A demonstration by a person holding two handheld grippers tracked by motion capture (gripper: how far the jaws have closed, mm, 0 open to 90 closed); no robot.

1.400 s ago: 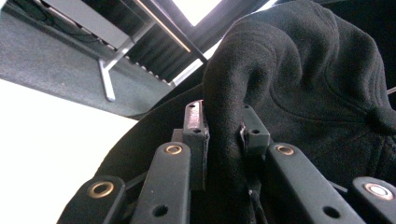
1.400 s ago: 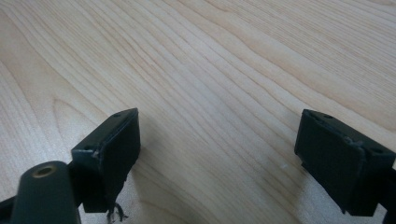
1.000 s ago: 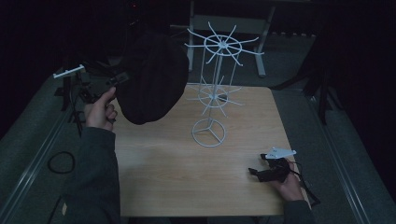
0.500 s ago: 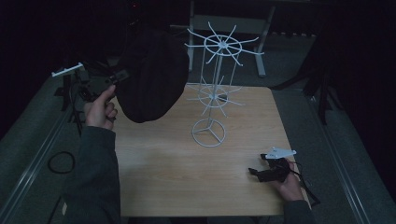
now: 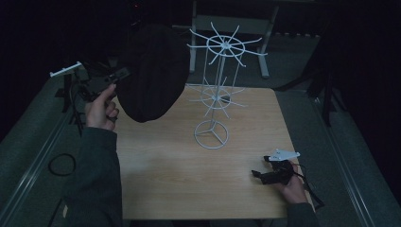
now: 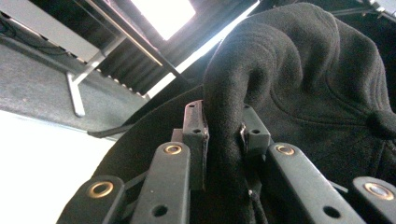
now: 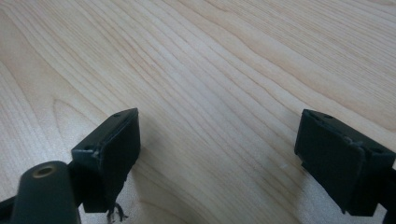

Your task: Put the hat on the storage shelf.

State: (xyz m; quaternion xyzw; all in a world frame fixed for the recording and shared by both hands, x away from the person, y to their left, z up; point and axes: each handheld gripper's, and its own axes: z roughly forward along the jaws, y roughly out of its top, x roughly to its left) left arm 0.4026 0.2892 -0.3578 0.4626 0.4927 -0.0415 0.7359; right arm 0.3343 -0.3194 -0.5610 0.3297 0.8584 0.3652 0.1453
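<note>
A black cap (image 5: 152, 71) hangs in the air over the table's far left corner, held up by my left gripper (image 5: 118, 75). In the left gripper view the jaws are shut on a fold of the black cap (image 6: 299, 79), with my left gripper (image 6: 223, 128) pinching the fabric between its pads. A white wire display stand (image 5: 215, 85) with radiating hooks stands on the wooden table (image 5: 165, 165), right of the cap. My right gripper (image 5: 259, 174) rests low at the table's near right, open, and in its own view my right gripper (image 7: 219, 154) has only bare wood between the jaws.
Grey floor runs around the table on both sides. A coiled cable (image 5: 61, 164) lies on the floor at the left. A metal table frame (image 5: 227, 23) stands behind the stand. Dark tripod legs (image 5: 326, 90) are at the far right.
The cap and left hand have shifted very slightly; the right gripper has stayed where it was.
</note>
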